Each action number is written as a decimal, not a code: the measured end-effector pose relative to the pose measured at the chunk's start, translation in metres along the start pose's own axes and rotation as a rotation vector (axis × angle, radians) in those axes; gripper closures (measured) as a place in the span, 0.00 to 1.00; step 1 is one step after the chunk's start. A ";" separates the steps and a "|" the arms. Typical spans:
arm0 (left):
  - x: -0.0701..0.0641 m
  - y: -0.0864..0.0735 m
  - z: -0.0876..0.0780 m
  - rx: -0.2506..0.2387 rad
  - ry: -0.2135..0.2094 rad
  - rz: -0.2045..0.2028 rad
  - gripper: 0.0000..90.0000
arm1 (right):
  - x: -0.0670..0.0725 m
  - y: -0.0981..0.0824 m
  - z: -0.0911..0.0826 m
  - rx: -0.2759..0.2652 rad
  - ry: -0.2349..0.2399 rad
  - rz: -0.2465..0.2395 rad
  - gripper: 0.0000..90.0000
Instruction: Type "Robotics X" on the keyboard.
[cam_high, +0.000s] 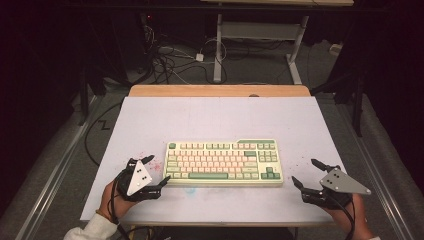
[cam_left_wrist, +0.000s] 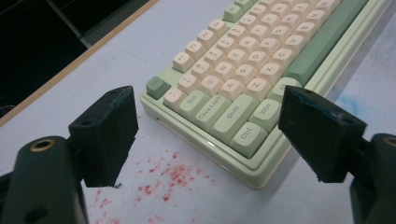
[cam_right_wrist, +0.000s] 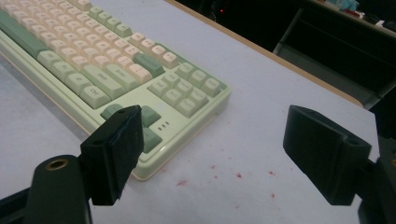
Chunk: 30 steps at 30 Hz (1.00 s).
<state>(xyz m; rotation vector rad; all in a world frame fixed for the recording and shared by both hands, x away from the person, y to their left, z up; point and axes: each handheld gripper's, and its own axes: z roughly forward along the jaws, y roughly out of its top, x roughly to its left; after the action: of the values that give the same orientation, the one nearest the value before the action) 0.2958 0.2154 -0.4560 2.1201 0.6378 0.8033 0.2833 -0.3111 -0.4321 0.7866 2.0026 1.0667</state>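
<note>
Between the left gripper's (cam_left_wrist: 205, 140) jaws, keyboard (cam_left_wrist: 261, 70) legends read Ctrl, Shift, apparently CapsLock.

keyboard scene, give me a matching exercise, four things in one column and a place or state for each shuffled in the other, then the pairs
Things:
1. keyboard
2. left gripper
3. right gripper
4. red specks

Places or states:
A. open, off the keyboard's right end
B. scattered on the table surface by the keyboard's left corner
C. lies flat mid-table, green and cream keys
D. open, at the keyboard's left end

Pairs: 1-C, 2-D, 3-A, 4-B
</note>
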 end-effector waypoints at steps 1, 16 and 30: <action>0.000 -0.001 0.000 0.002 0.001 -0.002 0.22 | 0.000 -0.002 -0.001 -0.003 -0.002 0.000 0.23; -0.003 -0.016 -0.001 0.040 -0.009 -0.021 0.22 | -0.001 -0.022 -0.005 0.014 -0.012 0.039 0.22; -0.007 -0.018 0.000 0.042 -0.039 -0.016 0.22 | 0.005 -0.023 -0.005 0.015 -0.001 0.018 0.21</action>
<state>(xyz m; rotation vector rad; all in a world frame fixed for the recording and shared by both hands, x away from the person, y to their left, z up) 0.2881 0.2215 -0.4730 2.1605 0.6552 0.7447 0.2720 -0.3199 -0.4512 0.8143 2.0078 1.0626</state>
